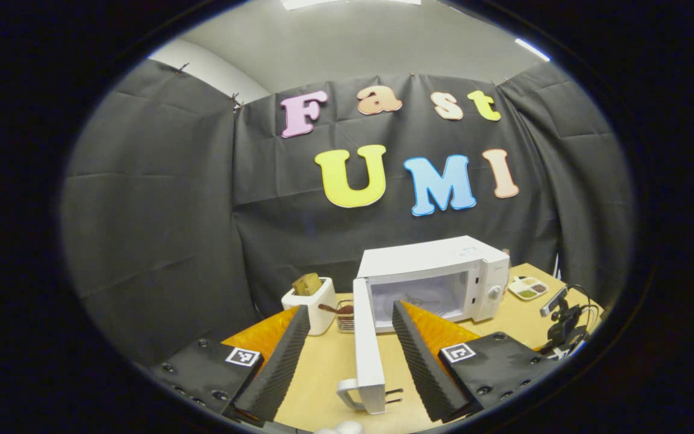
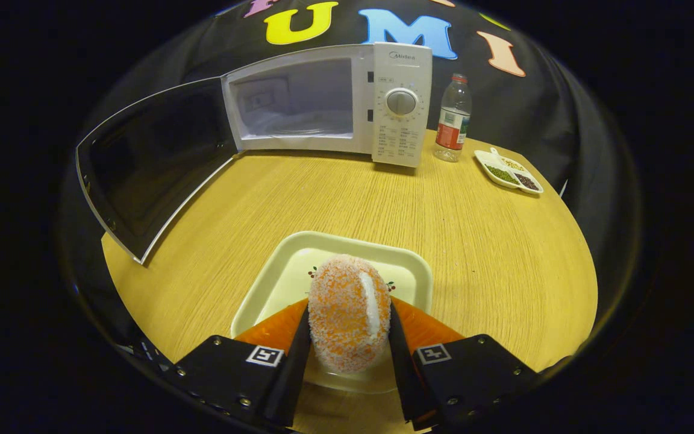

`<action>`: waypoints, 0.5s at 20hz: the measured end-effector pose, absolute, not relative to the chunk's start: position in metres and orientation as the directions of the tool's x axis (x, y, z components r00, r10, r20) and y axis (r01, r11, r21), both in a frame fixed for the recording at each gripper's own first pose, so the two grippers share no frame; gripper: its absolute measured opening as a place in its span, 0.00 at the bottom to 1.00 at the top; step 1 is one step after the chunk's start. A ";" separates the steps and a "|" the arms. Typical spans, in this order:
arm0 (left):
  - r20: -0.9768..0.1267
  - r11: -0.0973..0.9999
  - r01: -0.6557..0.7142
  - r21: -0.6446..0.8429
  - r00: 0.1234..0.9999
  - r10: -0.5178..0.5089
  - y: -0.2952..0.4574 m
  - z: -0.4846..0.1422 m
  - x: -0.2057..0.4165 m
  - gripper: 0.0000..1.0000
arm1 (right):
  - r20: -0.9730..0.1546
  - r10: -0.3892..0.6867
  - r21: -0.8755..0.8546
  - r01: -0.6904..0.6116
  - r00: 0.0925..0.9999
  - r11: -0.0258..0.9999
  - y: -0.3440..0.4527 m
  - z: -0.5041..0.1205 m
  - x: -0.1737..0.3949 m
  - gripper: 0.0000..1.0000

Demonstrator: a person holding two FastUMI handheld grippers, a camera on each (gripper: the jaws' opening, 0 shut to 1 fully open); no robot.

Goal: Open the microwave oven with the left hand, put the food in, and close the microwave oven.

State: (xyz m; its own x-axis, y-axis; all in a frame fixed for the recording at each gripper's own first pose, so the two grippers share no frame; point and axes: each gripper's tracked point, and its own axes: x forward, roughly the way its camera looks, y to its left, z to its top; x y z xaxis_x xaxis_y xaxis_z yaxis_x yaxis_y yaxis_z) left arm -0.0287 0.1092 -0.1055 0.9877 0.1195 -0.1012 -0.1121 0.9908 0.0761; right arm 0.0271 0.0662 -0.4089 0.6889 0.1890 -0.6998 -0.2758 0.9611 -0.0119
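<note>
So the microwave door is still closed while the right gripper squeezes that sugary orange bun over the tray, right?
Not quite: the microwave door is swung wide open, as the right gripper view shows. The rest holds: the right gripper squeezes the sugary orange bun over the tray.

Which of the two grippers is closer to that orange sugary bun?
Right. The right gripper has both fingers pressed on the bun above the tray. The left gripper is open around the microwave door's edge.
</note>
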 end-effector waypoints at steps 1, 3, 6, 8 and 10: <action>-0.100 0.991 -0.110 0.075 0.988 0.117 0.109 -0.106 -0.027 0.97 | -0.688 0.211 0.008 -0.284 0.694 0.959 0.072 -0.400 0.029 0.65; -0.097 0.991 -0.108 0.075 0.989 0.115 0.110 -0.106 -0.024 0.97 | -0.667 0.217 -0.001 -0.292 0.713 0.956 0.078 -0.379 0.033 0.65; -0.104 0.993 -0.100 0.056 0.989 0.106 0.110 -0.110 -0.021 0.97 | -0.611 0.209 -0.076 -0.319 0.764 0.945 0.087 -0.343 0.054 0.65; -0.111 0.995 -0.095 0.041 0.989 0.099 0.108 -0.115 -0.020 0.97 | -0.576 0.210 -0.115 -0.332 0.790 0.936 0.099 -0.326 0.072 0.65; -0.112 0.994 -0.099 0.037 0.988 0.102 0.111 -0.117 -0.019 0.97 | -0.542 0.215 -0.158 -0.349 0.812 0.924 0.115 -0.311 0.091 0.65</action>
